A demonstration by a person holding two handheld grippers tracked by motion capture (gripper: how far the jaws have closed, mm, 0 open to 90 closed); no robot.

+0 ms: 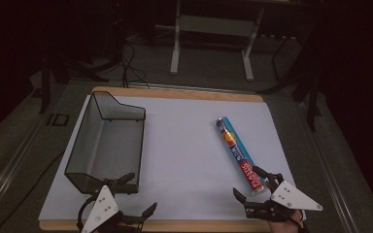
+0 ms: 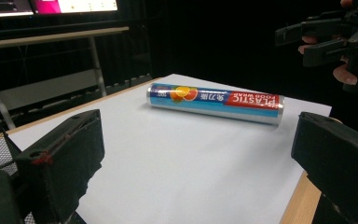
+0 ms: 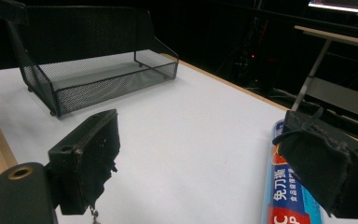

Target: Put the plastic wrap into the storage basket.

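Note:
A roll of plastic food wrap (image 1: 237,151), blue with a red end, lies on the white sheet at the right. It points from the far middle toward the near right. My right gripper (image 1: 250,183) stands open at the roll's near end, and one jaw hangs over that end. In the right gripper view the roll (image 3: 284,198) runs under the right-hand jaw, and my gripper (image 3: 205,158) holds nothing. My left gripper (image 1: 136,196) is open at the near left edge, beside the black mesh tray (image 1: 108,141). The left gripper view looks across at the roll (image 2: 214,101) between wide jaws (image 2: 196,158).
The white sheet (image 1: 184,145) covers a wooden board, whose edge shows at the front. The mesh tray (image 3: 98,70) has one tall wall and is empty. My right gripper (image 2: 326,37) and a hand show far off in the left gripper view. Table legs and cables stand beyond the board.

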